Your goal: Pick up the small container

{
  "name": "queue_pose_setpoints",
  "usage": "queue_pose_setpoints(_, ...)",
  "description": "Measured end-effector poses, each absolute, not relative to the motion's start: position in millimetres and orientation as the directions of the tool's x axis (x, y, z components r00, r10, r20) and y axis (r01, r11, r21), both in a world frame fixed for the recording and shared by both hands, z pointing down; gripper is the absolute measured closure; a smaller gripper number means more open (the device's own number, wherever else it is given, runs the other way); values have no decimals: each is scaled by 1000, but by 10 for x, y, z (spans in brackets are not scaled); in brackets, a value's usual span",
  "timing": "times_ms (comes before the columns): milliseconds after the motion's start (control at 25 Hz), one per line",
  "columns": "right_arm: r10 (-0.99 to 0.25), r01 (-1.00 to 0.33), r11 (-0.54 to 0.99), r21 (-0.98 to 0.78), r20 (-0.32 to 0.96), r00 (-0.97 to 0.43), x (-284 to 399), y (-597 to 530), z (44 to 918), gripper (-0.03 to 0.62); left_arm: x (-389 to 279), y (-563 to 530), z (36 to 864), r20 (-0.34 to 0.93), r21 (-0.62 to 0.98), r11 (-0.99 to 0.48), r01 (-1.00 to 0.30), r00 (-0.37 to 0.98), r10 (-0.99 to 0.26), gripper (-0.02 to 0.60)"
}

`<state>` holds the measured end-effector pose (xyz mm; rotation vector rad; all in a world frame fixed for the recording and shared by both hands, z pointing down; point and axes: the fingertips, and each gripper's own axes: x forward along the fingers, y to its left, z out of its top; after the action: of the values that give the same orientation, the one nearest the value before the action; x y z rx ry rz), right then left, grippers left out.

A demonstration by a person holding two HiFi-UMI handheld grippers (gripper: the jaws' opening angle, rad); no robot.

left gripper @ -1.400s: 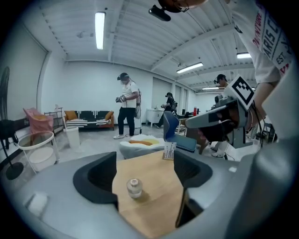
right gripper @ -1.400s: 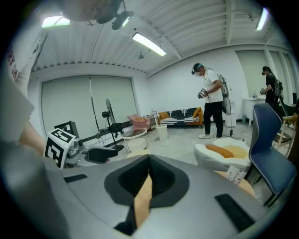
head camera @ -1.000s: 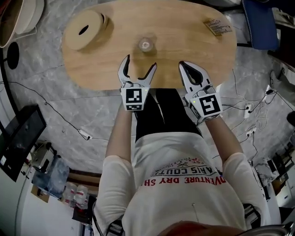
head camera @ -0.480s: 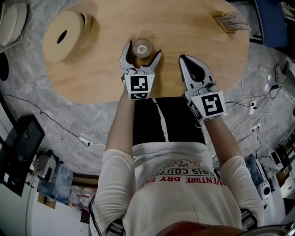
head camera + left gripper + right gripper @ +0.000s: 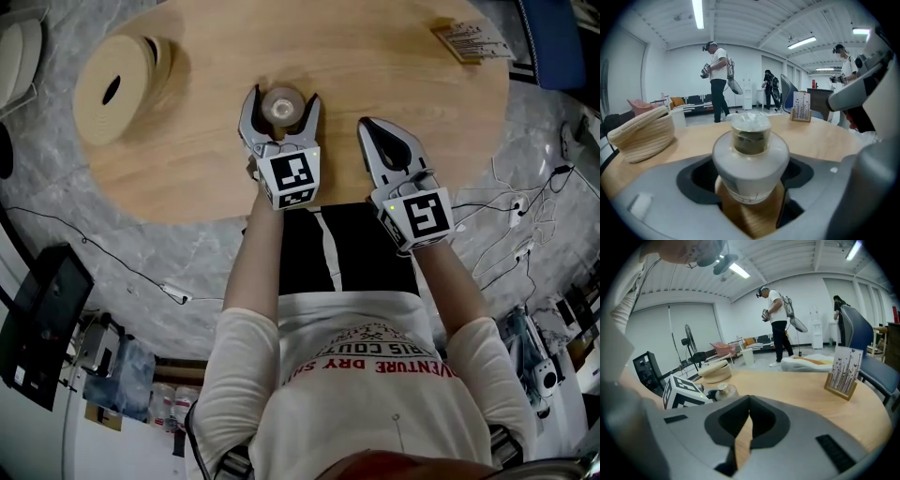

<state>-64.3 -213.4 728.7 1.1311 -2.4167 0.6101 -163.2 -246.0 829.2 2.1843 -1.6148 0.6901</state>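
Note:
The small container (image 5: pixel 281 104) is a clear round jar with a narrow neck, upright on the wooden oval table (image 5: pixel 375 56). My left gripper (image 5: pixel 281 94) is open, one jaw on each side of the jar. In the left gripper view the container (image 5: pixel 751 154) fills the space between the grey jaws, with dark gaps on both sides. My right gripper (image 5: pixel 368 125) rests shut over the table's near edge, to the right of the jar, holding nothing. Its tips (image 5: pixel 749 400) meet, and the container (image 5: pixel 717 391) shows to its left.
A round woven basket (image 5: pixel 117 77) sits at the table's far left. A card stand (image 5: pixel 466 39) is at the far right, near a blue chair (image 5: pixel 553 37). Cables lie on the floor to the right. People stand far off in the room.
My left gripper has moved forward over the table until the container stands between its jaws. The right gripper has hardly moved.

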Motion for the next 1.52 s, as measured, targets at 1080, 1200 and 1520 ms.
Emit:
queue_pose_setpoints(1080, -618, -761, 627, -164, 490, -615, -630, -2040, 5723, 588, -1540, -2127, 6246, 480, 10, -447, -894, 396, -782, 241)
queue_pose_setpoints(1200, -629, -749, 647, -142, 457, -630, -671, -2053, 5302, 588, -1560, -2105, 5707, 443, -10, -448, -894, 398, -803, 241)
queue_pose_setpoints(1520, -661, -720, 692, -58, 351, -663, -582, -2111, 4277, 588, -1477, -2022, 4446, 346, -85, -447, -890, 395, -851, 241)
